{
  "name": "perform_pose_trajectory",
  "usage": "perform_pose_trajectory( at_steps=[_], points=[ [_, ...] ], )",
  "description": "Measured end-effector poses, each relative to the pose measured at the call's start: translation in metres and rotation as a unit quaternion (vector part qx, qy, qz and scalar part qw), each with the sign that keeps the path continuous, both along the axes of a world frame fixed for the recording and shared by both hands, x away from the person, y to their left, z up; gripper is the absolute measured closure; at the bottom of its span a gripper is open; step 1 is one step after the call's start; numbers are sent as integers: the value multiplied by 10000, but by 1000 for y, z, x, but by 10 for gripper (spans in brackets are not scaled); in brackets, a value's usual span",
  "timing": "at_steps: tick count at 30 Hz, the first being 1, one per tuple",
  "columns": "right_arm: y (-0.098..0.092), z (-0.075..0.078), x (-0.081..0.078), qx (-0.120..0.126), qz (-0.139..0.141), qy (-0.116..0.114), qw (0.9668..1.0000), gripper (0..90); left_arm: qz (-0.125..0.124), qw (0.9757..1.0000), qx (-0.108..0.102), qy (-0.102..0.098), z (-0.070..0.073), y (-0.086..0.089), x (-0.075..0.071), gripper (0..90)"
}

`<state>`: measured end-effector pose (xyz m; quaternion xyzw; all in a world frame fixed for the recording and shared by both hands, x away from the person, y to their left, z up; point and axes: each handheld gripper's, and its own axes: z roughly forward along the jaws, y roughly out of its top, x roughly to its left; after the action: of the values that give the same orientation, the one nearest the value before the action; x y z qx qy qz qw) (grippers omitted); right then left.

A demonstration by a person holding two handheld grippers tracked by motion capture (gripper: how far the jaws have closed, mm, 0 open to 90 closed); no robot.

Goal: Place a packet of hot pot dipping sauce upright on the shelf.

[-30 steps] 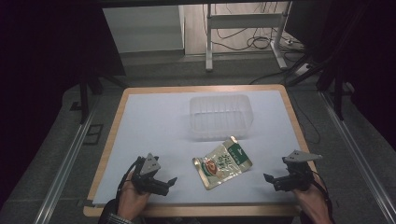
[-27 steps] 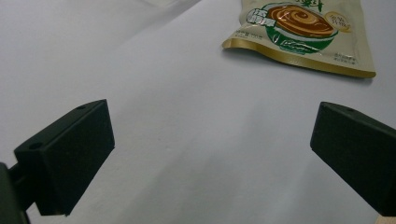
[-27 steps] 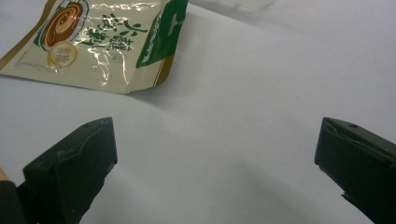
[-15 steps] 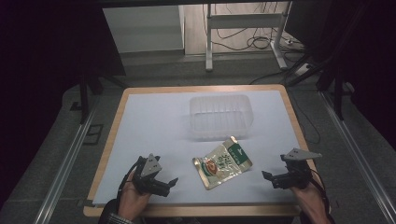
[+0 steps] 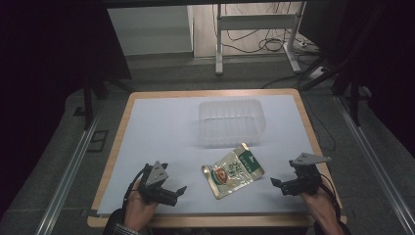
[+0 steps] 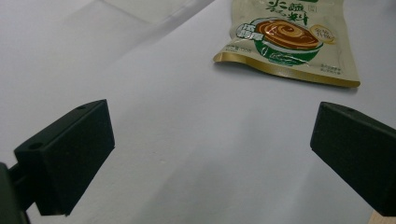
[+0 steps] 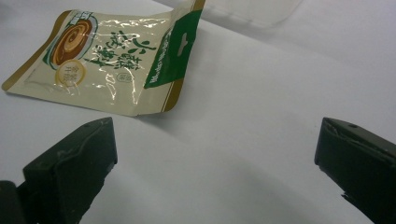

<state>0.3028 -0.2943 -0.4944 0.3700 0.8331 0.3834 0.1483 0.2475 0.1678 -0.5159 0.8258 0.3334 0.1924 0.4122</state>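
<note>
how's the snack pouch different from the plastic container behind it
The snack pouch is opaque, printed in cream, green and gold with a bowl picture; the plastic container is clear and unprinted. The pouch lies flat on the table, while the container stands as an open-topped box with ribbed walls. The pouch sits nearer the person, the container farther back. Both rest on the white table surface, untouched by either gripper.

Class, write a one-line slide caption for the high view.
Two open grippers, left gripper and right gripper, flank a food pouch before a clear plastic tub.
</note>
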Motion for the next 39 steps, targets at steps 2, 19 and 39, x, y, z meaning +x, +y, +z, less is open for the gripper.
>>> perform_pose_trajectory(
  at_steps=[2,19,39],
  points=[
    [1,0,1,62,-20,36,10000,0,4,10000,-4,-2,0,0,0,0],
    [15,0,11,223,191,122,9995,0,-37,10000,63,11,-1,-1,0,0],
    [33,-4,26,239,289,310,9988,8,-48,9999,138,7,-1,-3,0,0]
  ],
)
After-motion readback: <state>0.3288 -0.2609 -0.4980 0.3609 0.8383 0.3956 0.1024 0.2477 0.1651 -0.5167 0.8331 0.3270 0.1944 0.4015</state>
